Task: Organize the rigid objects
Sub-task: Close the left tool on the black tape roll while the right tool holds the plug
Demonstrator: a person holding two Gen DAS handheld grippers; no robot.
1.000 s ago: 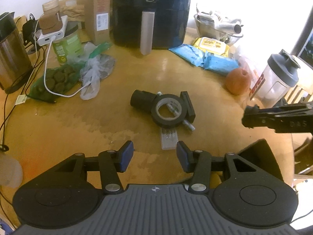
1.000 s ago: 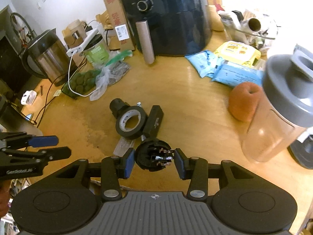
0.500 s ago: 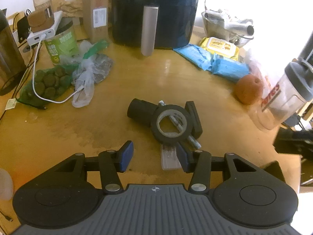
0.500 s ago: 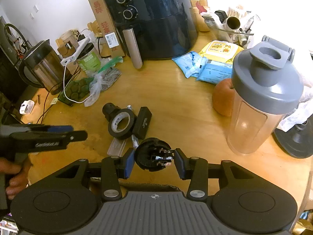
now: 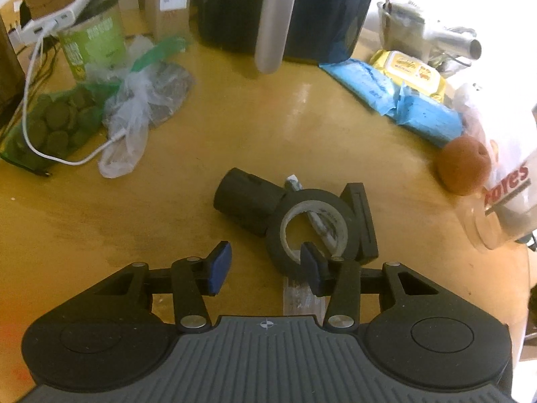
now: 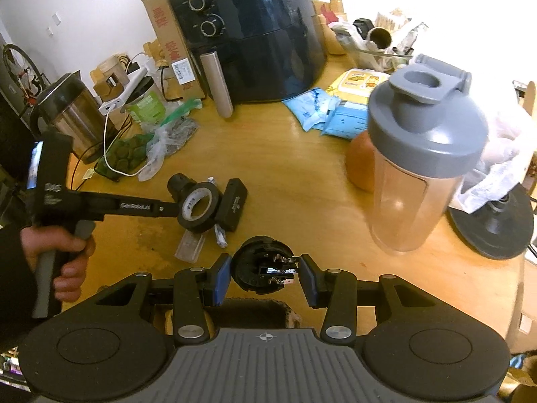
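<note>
Reaching toward the cluster in the middle of the counter (image 5: 208, 181), the left gripper (image 5: 265, 267) hovers with its jaws wide and empty, one fingertip over the near rim of the tape roll (image 5: 313, 230). That lines it up, I judge, to take the roll, which rests partly on a black cylinder (image 5: 248, 199), over a thin stick, and against a flat black block (image 5: 362, 225). A clear flat piece (image 5: 302, 297) lies just beside the roll on its near side, half covered by the gripper.

The right gripper (image 6: 265, 277) holds a round black plug-like part (image 6: 263, 263), metal prongs facing the camera, jaws closed on its sides and lifted over the near edge. It is probably kept there so the left can work the pile freely. A dark opening below it is cut off by the gripper body; whether it is a box I cannot tell.

From the right wrist, the left gripper (image 6: 174, 210) overlaps the roll (image 6: 199, 206), so contact is unclear. The shaker (image 6: 419, 154) hides most of an orange fruit (image 6: 360, 164) toward the right edge.
</note>
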